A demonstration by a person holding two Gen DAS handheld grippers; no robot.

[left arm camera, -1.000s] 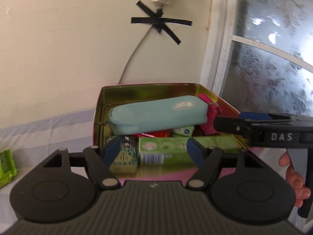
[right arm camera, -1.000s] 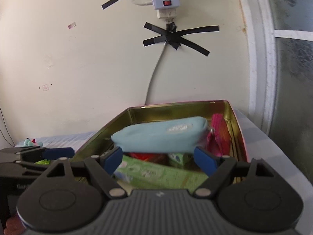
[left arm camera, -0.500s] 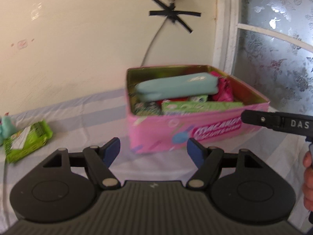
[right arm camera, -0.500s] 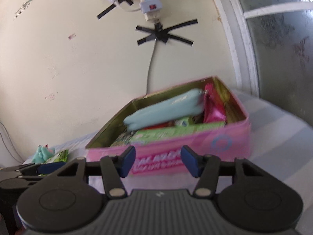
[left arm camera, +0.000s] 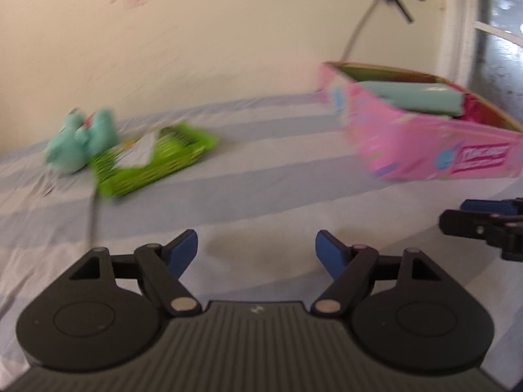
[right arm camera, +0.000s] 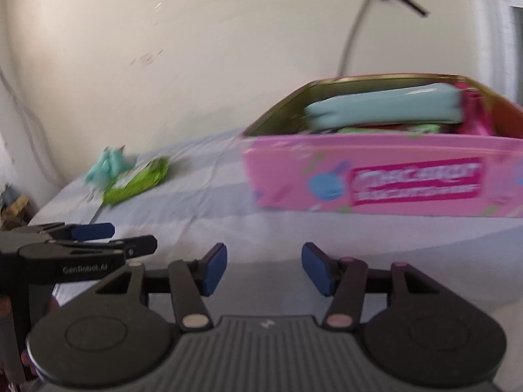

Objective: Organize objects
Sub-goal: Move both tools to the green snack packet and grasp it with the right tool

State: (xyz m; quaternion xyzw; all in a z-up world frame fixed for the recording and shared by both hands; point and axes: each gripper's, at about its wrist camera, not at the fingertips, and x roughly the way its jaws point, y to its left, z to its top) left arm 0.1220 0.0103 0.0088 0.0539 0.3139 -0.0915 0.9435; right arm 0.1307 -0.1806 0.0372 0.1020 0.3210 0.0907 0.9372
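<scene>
Blue pads tip both tools, and both tools hold nothing. The left gripper [left arm camera: 256, 251] is opening wider, with only striped cloth [left arm camera: 261, 196] showing between its jaws. The right gripper [right arm camera: 264, 269] is partly open. Farther off to the left lies the green packet [left arm camera: 153, 160], flat on the cloth, its long side slanting from near-left to far-right. A teal soft toy [left arm camera: 80, 140] touches its far-left end. The left gripper looks nearer to them. Far right stands the pink tin [right arm camera: 385, 176], already holding a teal pouch [right arm camera: 385, 107].
</scene>
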